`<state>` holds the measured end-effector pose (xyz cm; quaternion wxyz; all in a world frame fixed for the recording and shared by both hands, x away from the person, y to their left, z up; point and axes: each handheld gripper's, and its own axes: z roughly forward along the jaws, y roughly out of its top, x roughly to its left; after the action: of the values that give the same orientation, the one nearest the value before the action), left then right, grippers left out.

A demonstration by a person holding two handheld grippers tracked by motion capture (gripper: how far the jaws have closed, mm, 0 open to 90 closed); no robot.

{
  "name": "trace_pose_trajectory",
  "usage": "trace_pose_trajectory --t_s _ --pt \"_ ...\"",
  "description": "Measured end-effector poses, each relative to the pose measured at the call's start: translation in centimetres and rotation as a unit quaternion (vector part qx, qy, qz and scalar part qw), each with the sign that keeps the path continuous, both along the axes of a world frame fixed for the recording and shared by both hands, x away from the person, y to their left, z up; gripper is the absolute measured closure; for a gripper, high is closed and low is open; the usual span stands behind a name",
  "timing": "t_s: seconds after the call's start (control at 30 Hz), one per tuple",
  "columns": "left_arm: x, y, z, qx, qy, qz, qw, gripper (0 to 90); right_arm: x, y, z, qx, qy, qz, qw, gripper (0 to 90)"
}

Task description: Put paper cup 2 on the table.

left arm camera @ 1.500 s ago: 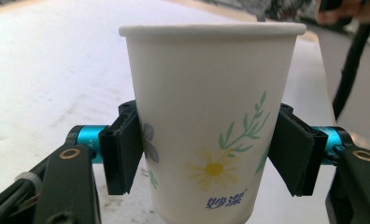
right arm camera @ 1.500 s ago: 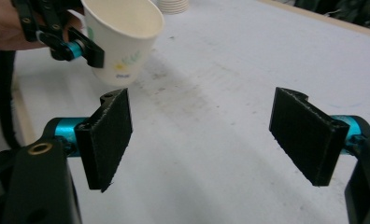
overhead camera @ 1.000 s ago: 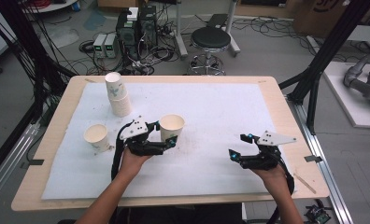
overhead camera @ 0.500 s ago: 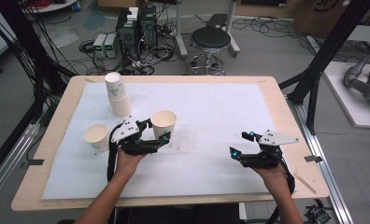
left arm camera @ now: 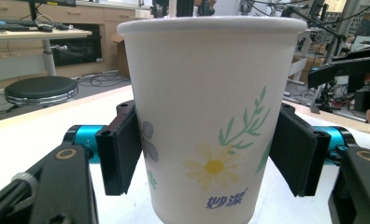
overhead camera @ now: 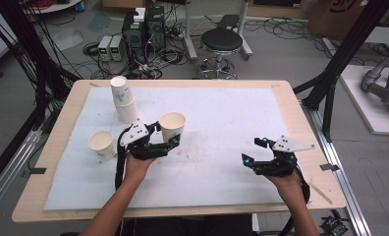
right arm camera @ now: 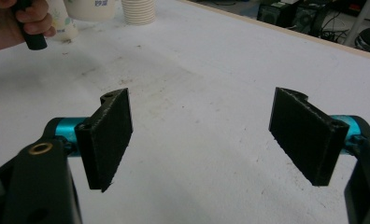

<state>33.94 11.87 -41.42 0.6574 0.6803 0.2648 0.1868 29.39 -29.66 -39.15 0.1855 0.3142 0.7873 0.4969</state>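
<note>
A white paper cup [overhead camera: 172, 127] with a daisy print stands upright between the jaws of my left gripper [overhead camera: 170, 141], left of the mat's middle. In the left gripper view both black pads [left arm camera: 122, 154] press on the sides of the cup [left arm camera: 211, 116]; I cannot tell whether its base rests on the mat. My right gripper [overhead camera: 253, 150] is held over the mat's front right. Its jaws stand wide apart in the right gripper view [right arm camera: 206, 135], with only bare mat between them.
Another single cup [overhead camera: 101, 145] stands just left of my left hand. A tall stack of cups [overhead camera: 124, 101] stands behind it. A white mat [overhead camera: 222, 113] covers the wooden table [overhead camera: 60, 115]. A stool [overhead camera: 222, 42] and cabling lie beyond the far edge.
My left gripper has carried the cup a little to the left, toward the single cup. The right gripper has stayed where it was.
</note>
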Motion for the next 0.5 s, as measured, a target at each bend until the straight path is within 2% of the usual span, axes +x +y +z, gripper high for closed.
trace_pose_trajectory --t_s 0.07,0.2,0.3,0.33,0.5 --pt "0.5 -0.4 0.0 -0.002 0.003 0.0 1.0 31.2 0.0 0.0 0.0 -0.001 0.001 0.0 1.0 22.0" --pt "1.6 -1.5 -0.3 0.001 0.025 -0.015 0.9996 31.1 0.1 -0.2 0.1 -0.003 -0.001 -0.001 1.0 22.0" --pt "2.2 -2.4 -0.9 -0.008 0.034 -0.024 0.9991 31.1 0.0 -0.4 0.2 0.0 -0.004 -0.003 1.0 22.0" --pt "2.3 -2.7 -1.1 -0.013 0.034 -0.029 0.9989 31.1 -0.1 -0.5 0.3 0.001 -0.004 -0.003 1.0 22.0" --pt "2.9 -4.6 -1.9 0.0 0.027 -0.046 0.9986 31.1 0.1 -0.8 0.3 0.009 -0.006 -0.003 0.9999 22.0"
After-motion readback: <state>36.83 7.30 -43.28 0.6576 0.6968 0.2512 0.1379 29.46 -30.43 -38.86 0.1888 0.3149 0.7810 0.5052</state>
